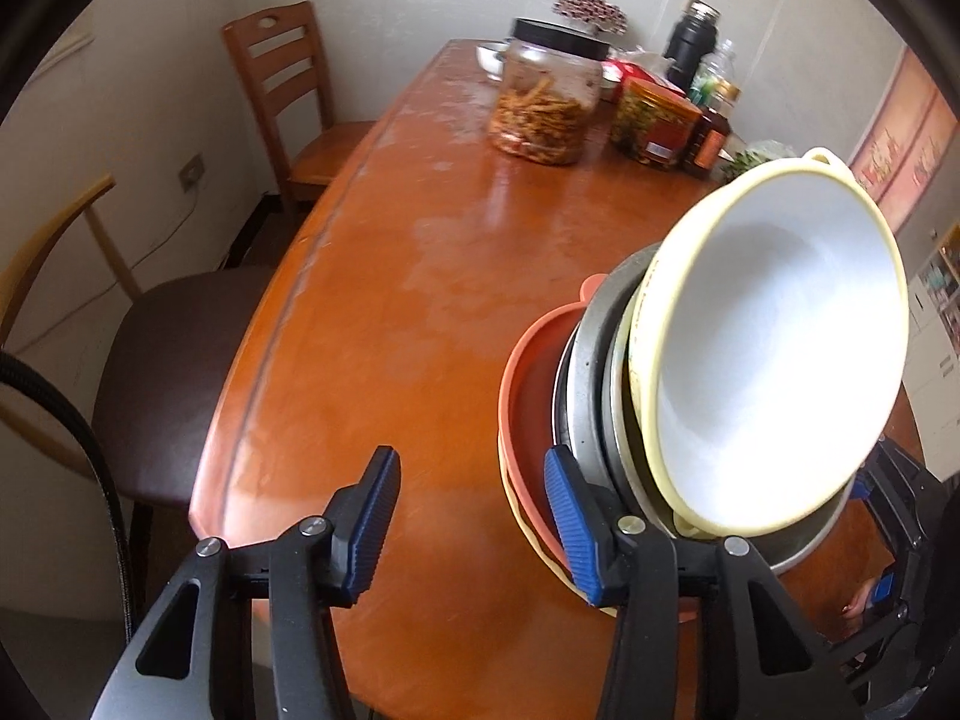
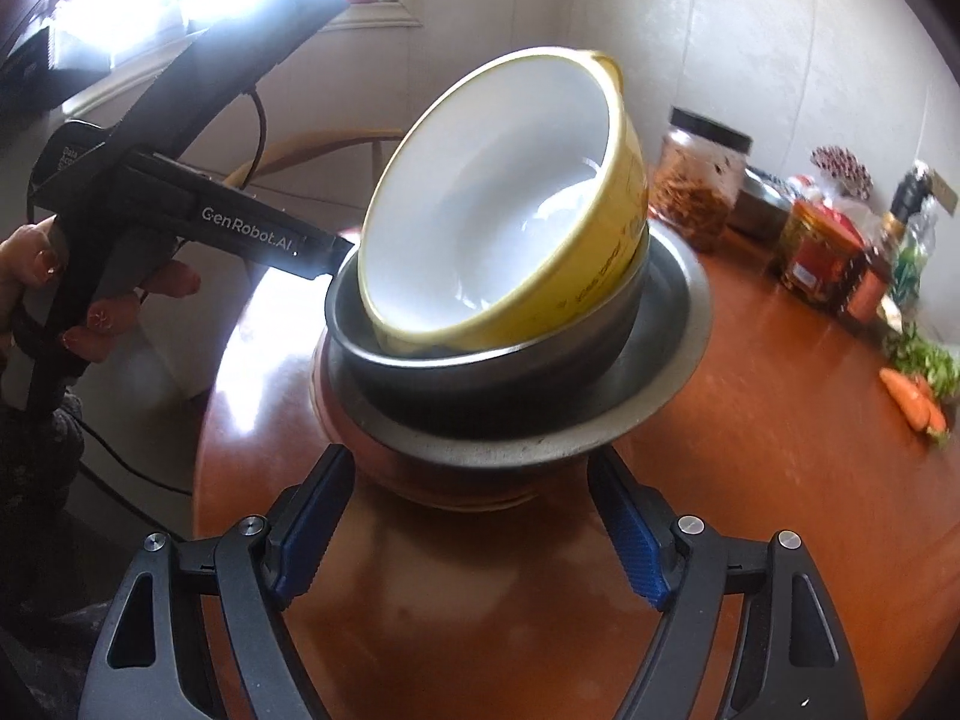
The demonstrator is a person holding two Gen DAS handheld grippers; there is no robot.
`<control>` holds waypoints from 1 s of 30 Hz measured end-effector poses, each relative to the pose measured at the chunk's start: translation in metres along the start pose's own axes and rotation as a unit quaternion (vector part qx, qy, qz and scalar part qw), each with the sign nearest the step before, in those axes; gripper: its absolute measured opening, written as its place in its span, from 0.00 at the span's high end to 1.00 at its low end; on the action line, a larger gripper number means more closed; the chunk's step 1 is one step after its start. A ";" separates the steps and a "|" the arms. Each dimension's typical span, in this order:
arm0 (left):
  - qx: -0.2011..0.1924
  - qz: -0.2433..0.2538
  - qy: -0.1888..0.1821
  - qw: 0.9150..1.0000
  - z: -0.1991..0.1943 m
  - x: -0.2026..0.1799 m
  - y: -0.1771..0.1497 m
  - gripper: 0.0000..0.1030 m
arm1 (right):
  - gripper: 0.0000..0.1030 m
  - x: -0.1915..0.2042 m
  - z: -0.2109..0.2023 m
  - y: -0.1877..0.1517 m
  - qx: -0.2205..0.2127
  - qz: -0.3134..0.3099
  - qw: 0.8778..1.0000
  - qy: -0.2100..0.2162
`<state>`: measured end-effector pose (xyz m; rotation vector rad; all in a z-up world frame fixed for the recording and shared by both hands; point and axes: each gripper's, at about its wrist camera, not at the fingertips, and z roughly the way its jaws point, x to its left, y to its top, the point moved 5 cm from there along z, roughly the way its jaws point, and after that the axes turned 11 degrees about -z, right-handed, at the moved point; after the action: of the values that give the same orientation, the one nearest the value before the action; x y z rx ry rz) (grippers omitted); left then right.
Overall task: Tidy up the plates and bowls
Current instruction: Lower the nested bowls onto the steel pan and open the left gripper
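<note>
A stack of dishes stands on the brown table [image 1: 390,330]: a yellow bowl [image 2: 498,204] with a white inside lies tilted in a steel bowl [image 2: 480,372], on a steel plate [image 2: 660,360], on orange dishes [image 1: 528,384]. The yellow bowl [image 1: 774,348] also fills the right of the left wrist view. My left gripper [image 1: 474,522] is open, its right finger [image 1: 570,528] against the stack's left side. My right gripper [image 2: 474,528] is open, its fingers either side of the stack's base. The left gripper body [image 2: 180,210] shows beyond the stack.
A jar of snacks [image 1: 540,102], a red tin [image 1: 654,120], bottles and a black flask [image 1: 690,42] crowd the table's far end. Carrots and greens [image 2: 918,384] lie at the right edge. Two chairs [image 1: 288,102] stand along the left side.
</note>
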<state>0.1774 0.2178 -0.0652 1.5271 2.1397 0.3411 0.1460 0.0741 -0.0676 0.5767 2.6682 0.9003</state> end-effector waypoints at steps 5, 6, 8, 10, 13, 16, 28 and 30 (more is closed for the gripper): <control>0.006 0.027 0.000 1.000 0.012 -0.027 0.009 0.52 | 0.20 -0.020 -0.007 -0.014 0.004 0.016 1.000 -0.010; 0.008 0.031 -0.001 0.999 0.015 -0.035 0.011 0.52 | 0.20 -0.025 -0.010 -0.018 0.005 0.021 1.000 -0.012; 0.012 0.041 -0.005 0.999 0.020 -0.049 0.012 0.52 | 0.20 -0.029 -0.016 -0.024 0.006 0.025 1.000 -0.016; 0.016 0.054 -0.012 0.998 0.024 -0.067 0.011 0.52 | 0.20 -0.036 -0.024 -0.032 0.005 0.030 0.999 -0.019; 0.026 0.073 -0.020 0.997 0.034 -0.097 0.010 0.52 | 0.20 -0.051 -0.034 -0.045 0.007 0.045 0.999 -0.027; 0.037 0.089 -0.032 0.995 0.044 -0.127 0.009 0.52 | 0.20 -0.070 -0.043 -0.057 0.010 0.056 0.998 -0.037; 0.057 0.134 -0.055 0.988 0.064 -0.216 -0.001 0.52 | 0.20 -0.114 -0.074 -0.093 -0.001 0.077 0.996 -0.047; 0.057 0.136 -0.054 0.988 0.065 -0.222 -0.003 0.52 | 0.20 -0.117 -0.075 -0.097 0.000 0.080 0.996 -0.046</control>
<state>0.2658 0.0037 -0.0685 1.8655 1.8974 0.2238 0.1943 -0.0874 -0.0558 0.8201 2.5672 0.8927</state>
